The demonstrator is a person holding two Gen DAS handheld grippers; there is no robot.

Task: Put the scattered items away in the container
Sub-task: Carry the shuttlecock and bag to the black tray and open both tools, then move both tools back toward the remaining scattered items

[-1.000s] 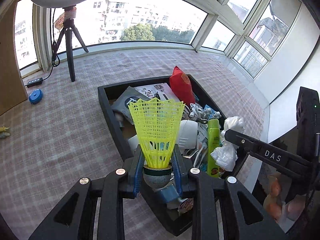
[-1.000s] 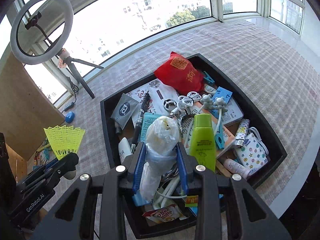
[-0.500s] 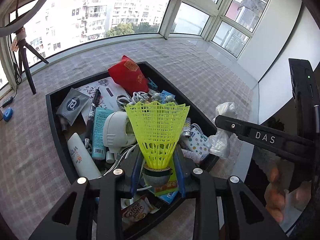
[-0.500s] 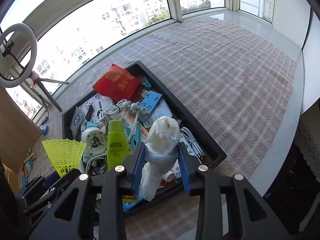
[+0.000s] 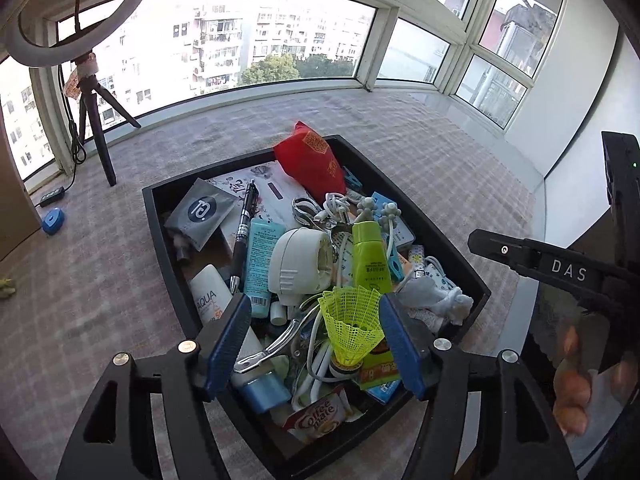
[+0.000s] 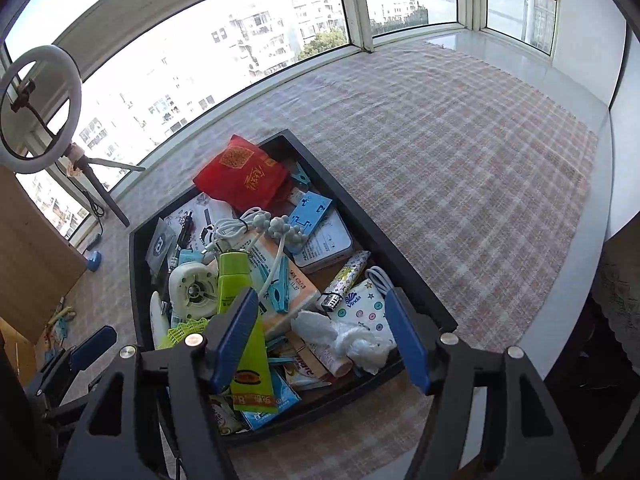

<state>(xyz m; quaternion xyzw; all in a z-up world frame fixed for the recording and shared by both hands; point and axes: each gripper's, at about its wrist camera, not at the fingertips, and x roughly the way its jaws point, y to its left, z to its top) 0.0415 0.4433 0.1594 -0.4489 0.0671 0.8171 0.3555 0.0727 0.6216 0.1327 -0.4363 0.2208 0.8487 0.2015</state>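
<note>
Shuttlecock (image 5: 352,330) and crumpled plastic bag (image 6: 348,338) are both free: each lies in the black tray (image 5: 460,256) among the clutter, no longer pinched. The left gripper (image 5: 316,340) hangs over the near end of the tray, its blue fingers (image 5: 230,344) opening wide, and the yellow skirt stands between them with daylight on both sides, leaning toward two o'clock. The right gripper (image 6: 320,338) is likewise opening above the near right corner, with the bag resting below at five o'clock of the green tube (image 6: 234,280), touched by neither pad. Judged from this, two more loose items are delivered, and the hands are free to fetch whatever remains outside.

A second ago both objects were clamped and carried; the shuttlecock then stood upright in the fingers above the near rim.

Farther off at ten o'clock, a small blue item (image 5: 53,221) lies on the checked counter (image 5: 100,280) by the tripod (image 5: 96,128).
</note>
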